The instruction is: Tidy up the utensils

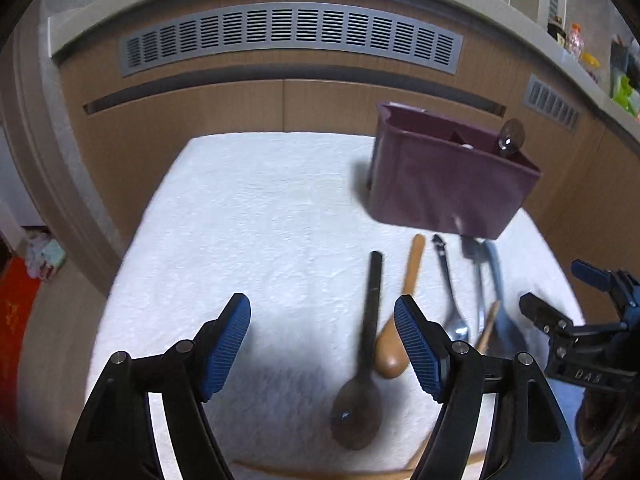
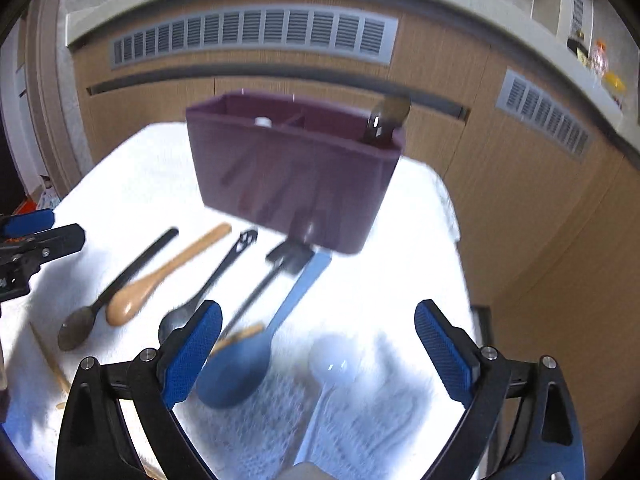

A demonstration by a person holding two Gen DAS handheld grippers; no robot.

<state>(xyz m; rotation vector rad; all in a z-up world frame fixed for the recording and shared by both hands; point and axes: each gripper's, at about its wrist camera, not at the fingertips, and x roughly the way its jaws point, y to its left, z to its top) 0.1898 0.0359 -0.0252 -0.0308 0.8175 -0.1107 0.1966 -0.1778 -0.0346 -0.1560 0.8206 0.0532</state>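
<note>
We take the purple caddy (image 2: 296,176) as our landmark on the white-clothed worktop (image 1: 248,216); one utensil with a round, shiny head already stands in its right-hand end. In front of the caddy the rest lie flat in a row, side by side: dark spoon (image 1: 362,384), wooden spoon (image 1: 400,320), steel spoon (image 2: 188,308), black spatula (image 2: 280,264), blue spoon (image 2: 256,352), and nearest us a white spoon (image 2: 332,364). Handles point toward the caddy, bowls toward us, long axes fanning slightly. We judge them all light and stiff; the steel one likely slick, the wooden one grippier. Best hold is across the handle at mid-length, since the bowls are curved and would slip. Left gripper (image 1: 322,344) hangs released and empty, left of the dark spoon; right gripper (image 2: 318,352) spread wide, empty, straddling the white spoon's bowl without touching it.
</note>
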